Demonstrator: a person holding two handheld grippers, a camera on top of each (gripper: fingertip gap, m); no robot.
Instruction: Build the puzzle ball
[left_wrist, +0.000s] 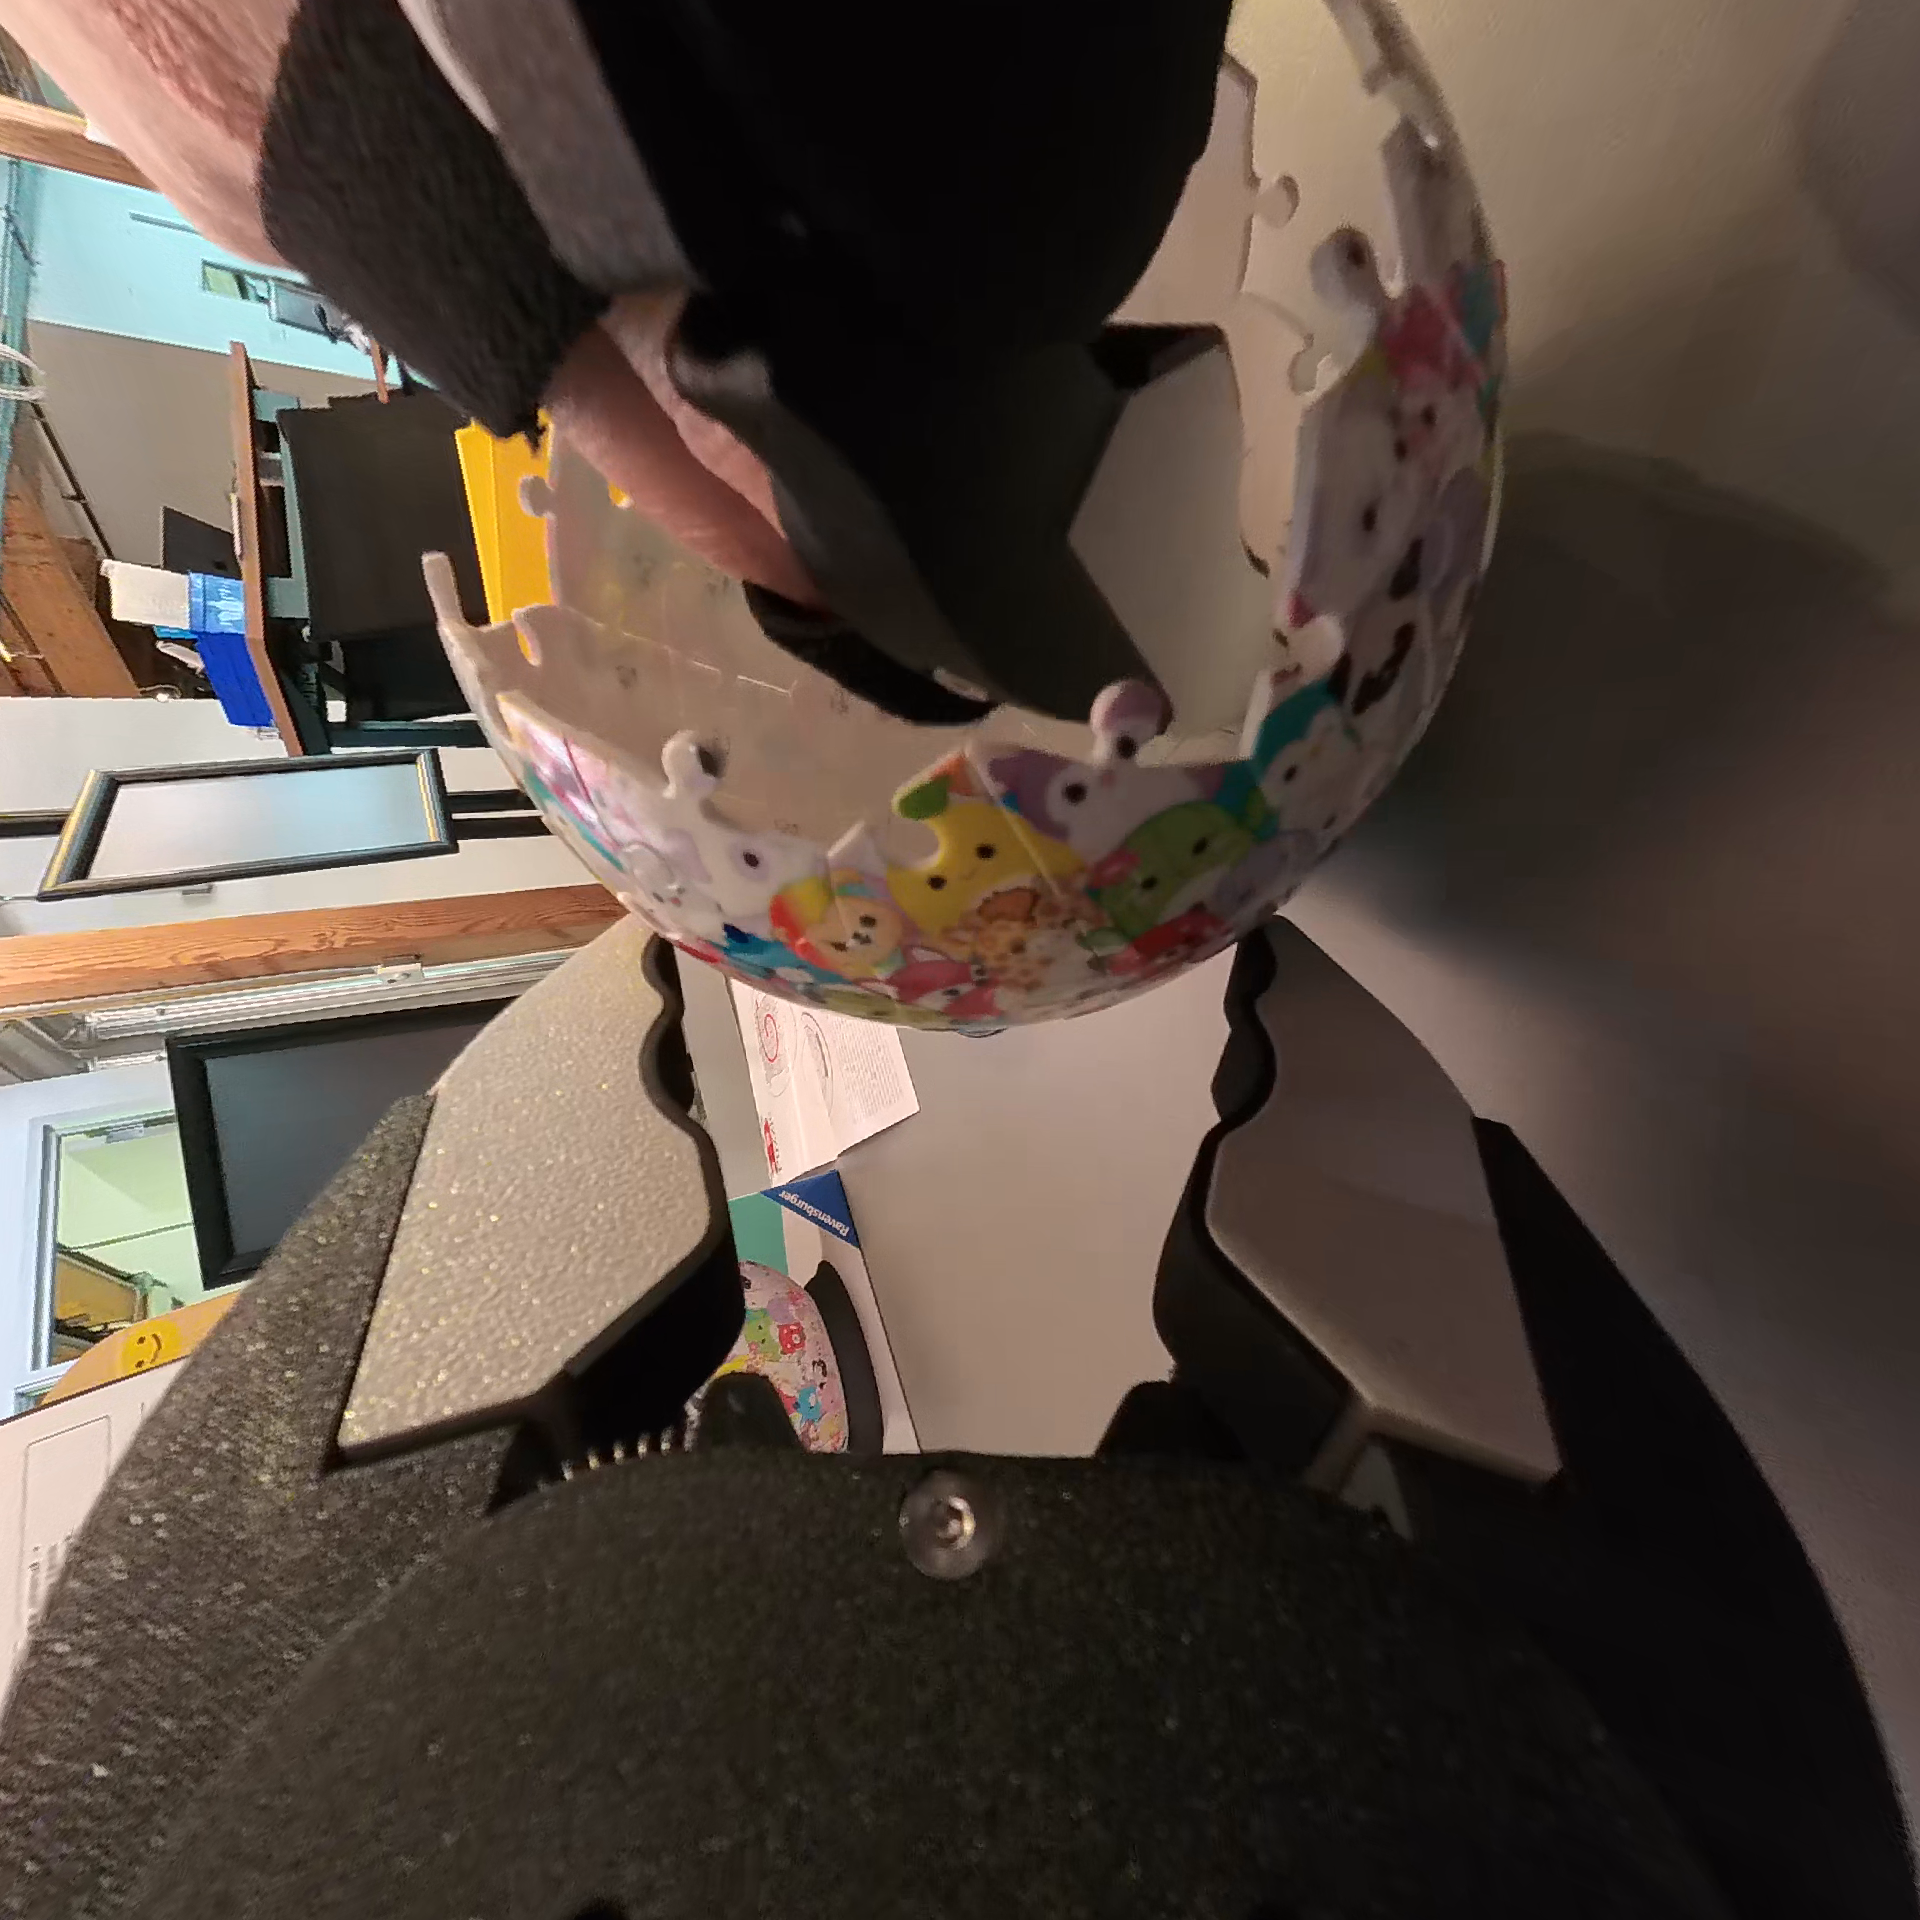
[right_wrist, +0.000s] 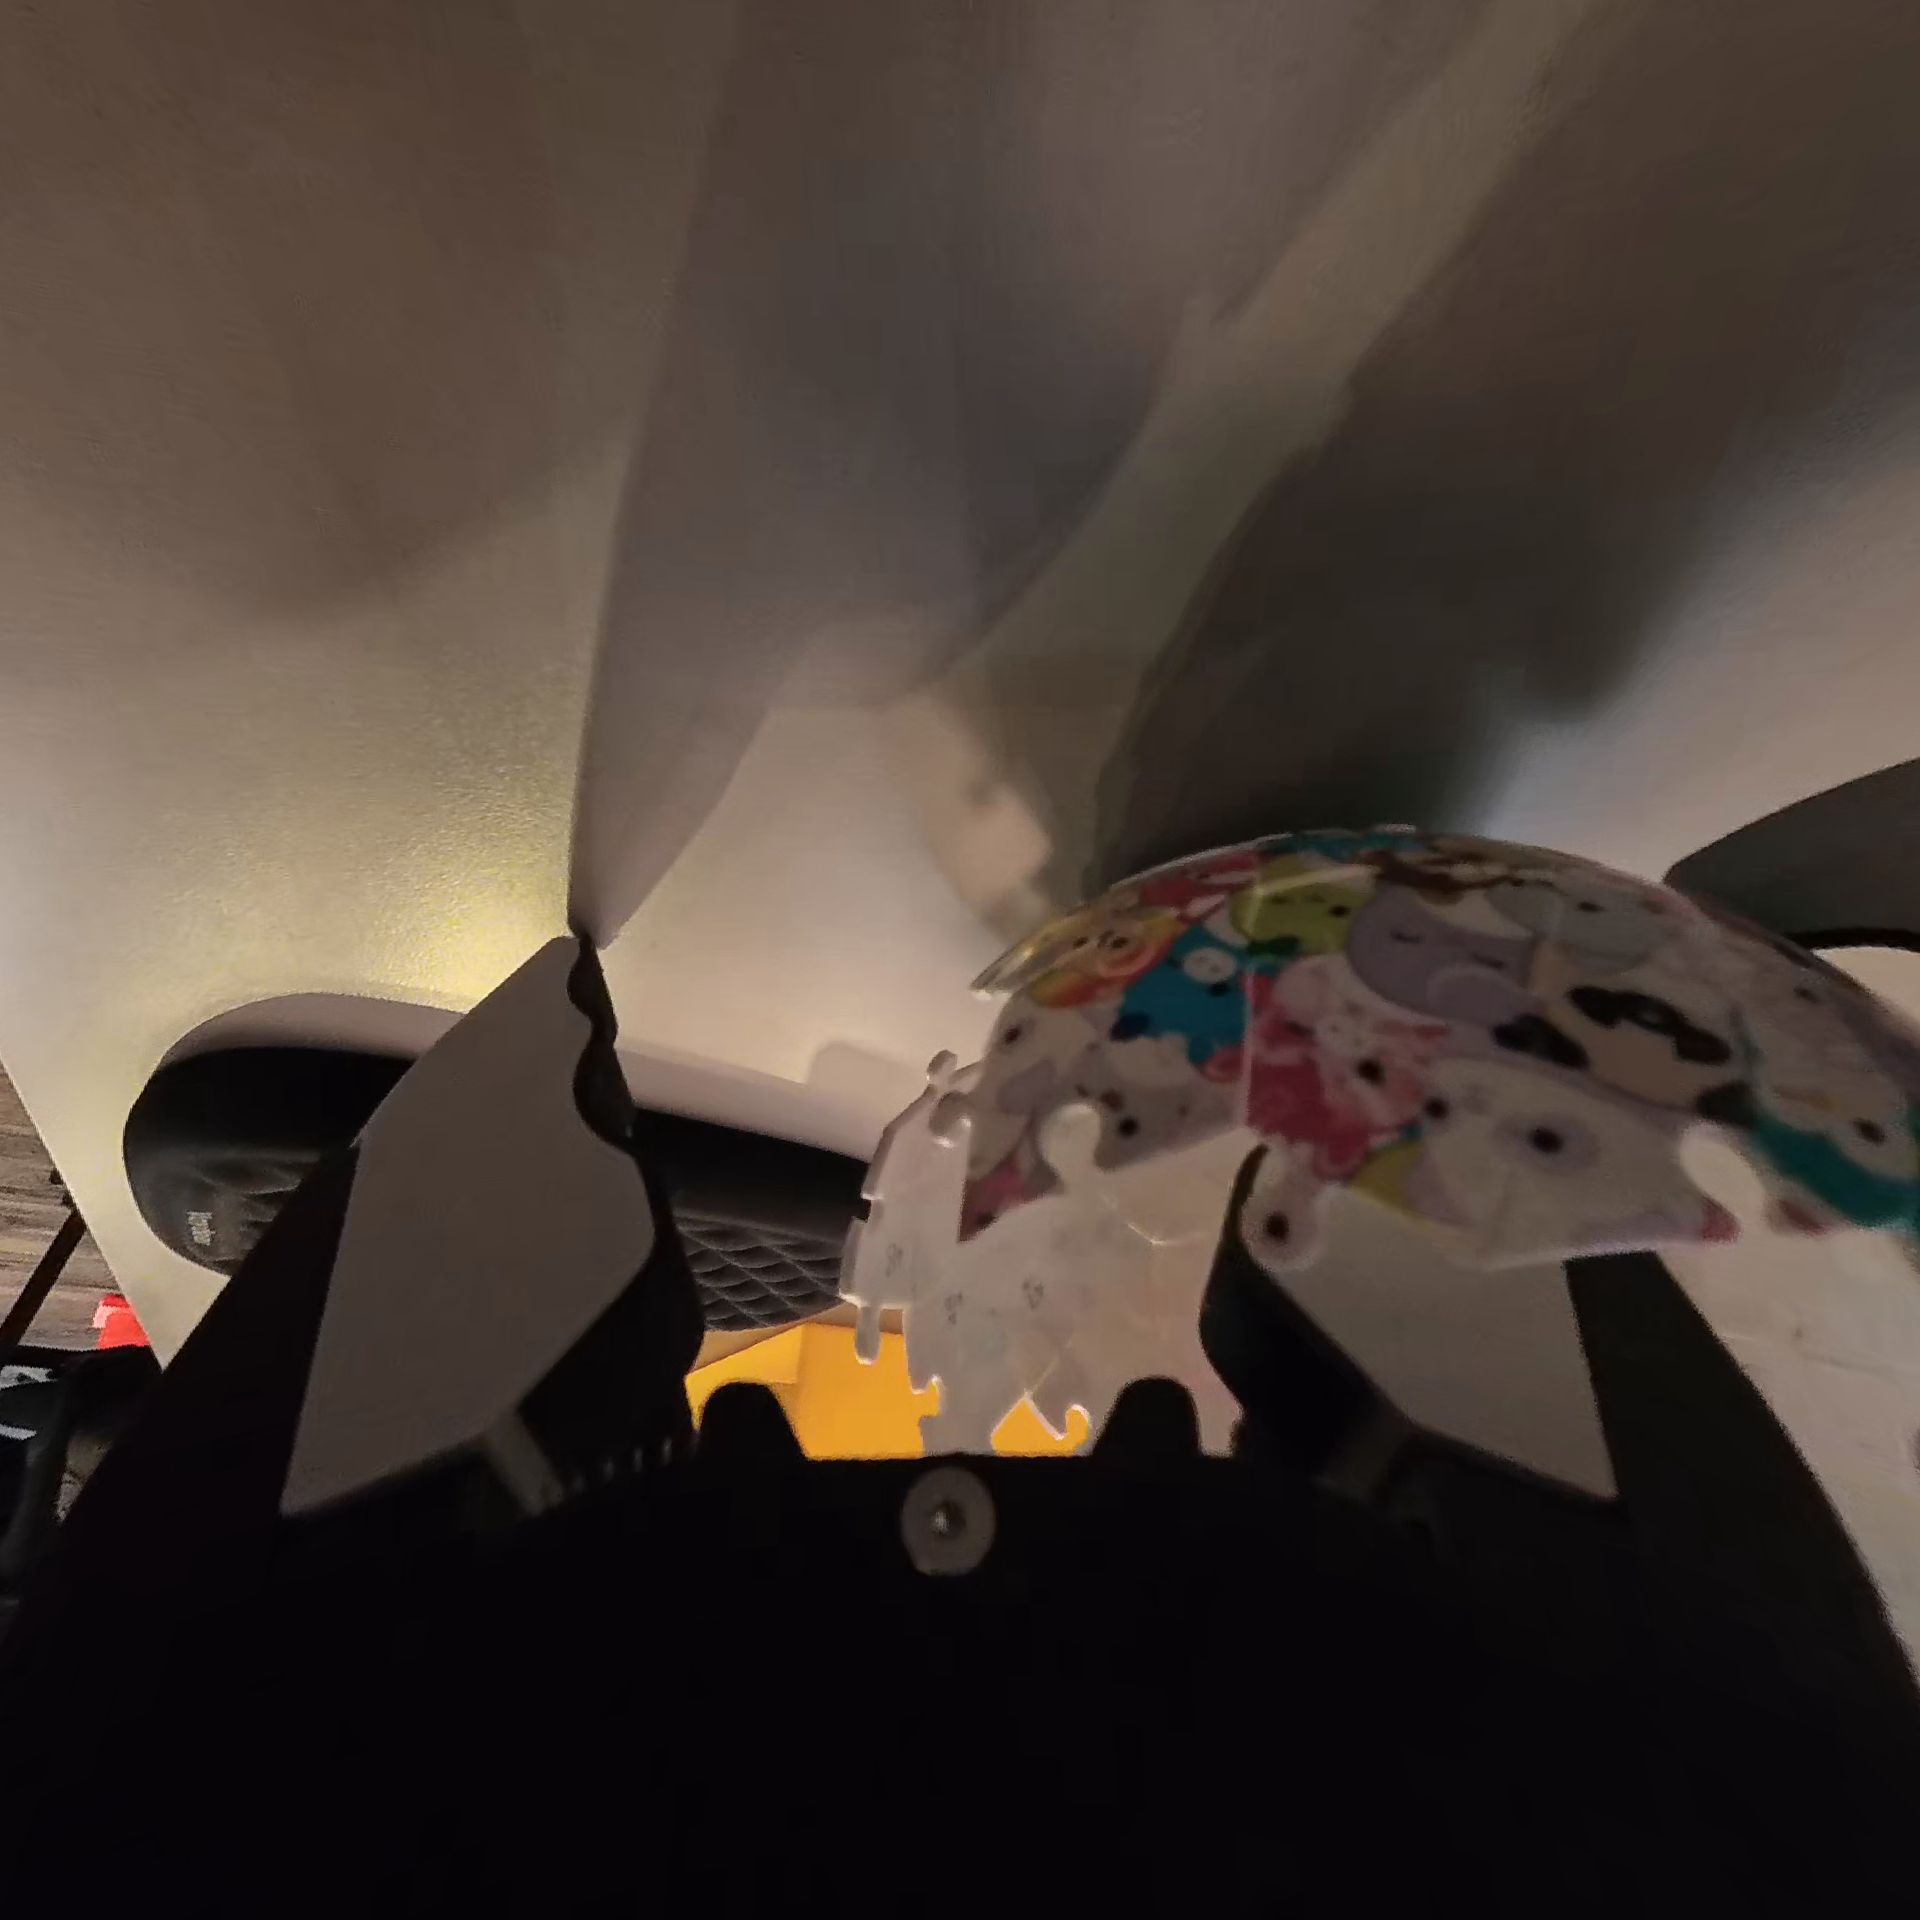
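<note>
The left claw (left_wrist: 956, 997) is seen spread wide at the centre of the left wrist view, its tips flanking the underside of the half-built puzzle ball (left_wrist: 1039, 862); whether they touch it cannot be told. The right claw (left_wrist: 935, 582) is dipped into the ball's open top from the upper part of the frame. In the right wrist view its jaws are apart, the right finger (right_wrist: 1236, 1257) hidden behind the shell's rim. A printed box (left_wrist: 805, 1340) lies on the white worktop (left_wrist: 1018, 1195), lower centre.

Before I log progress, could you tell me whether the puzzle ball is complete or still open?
Still open: the puzzle ball is a partial shell with jagged tabbed edges and its white inside showing.
</note>
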